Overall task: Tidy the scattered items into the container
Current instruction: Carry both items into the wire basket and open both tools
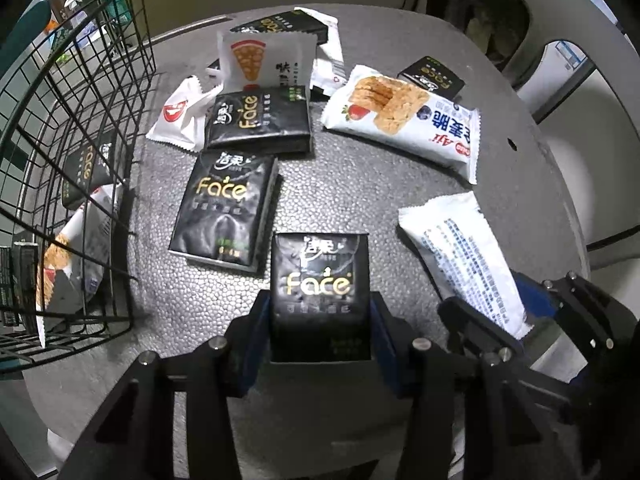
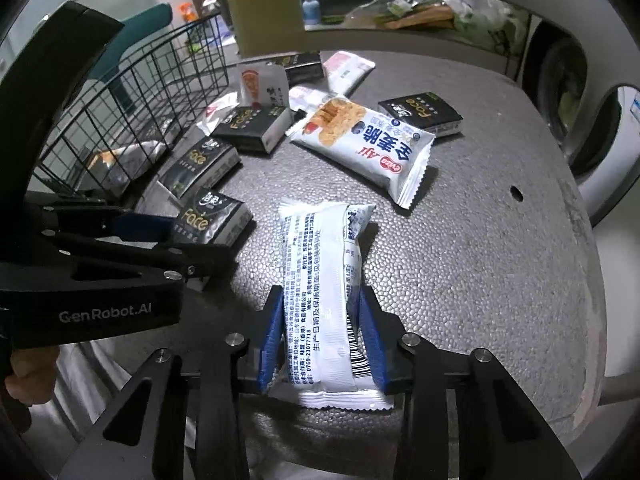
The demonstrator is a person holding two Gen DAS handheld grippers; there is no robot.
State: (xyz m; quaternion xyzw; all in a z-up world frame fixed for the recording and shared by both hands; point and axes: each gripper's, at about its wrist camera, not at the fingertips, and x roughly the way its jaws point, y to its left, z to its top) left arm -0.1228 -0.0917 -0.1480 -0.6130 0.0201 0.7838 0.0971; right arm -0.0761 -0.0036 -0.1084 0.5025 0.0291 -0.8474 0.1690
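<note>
Black tissue pack [image 1: 320, 288] in left tool [image 1: 320, 332], seemingly lifted, wire basket [image 1: 76, 120] left.

Packets [image 1: 404, 120] beside wire basket [image 1: 68, 152]

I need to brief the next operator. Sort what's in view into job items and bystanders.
Job:
wire basket
Face tissue pack in left gripper
white snack packet in right gripper
cereal bar packet
waffle packet

Bystanders:
washing machine
blue bottle
</note>
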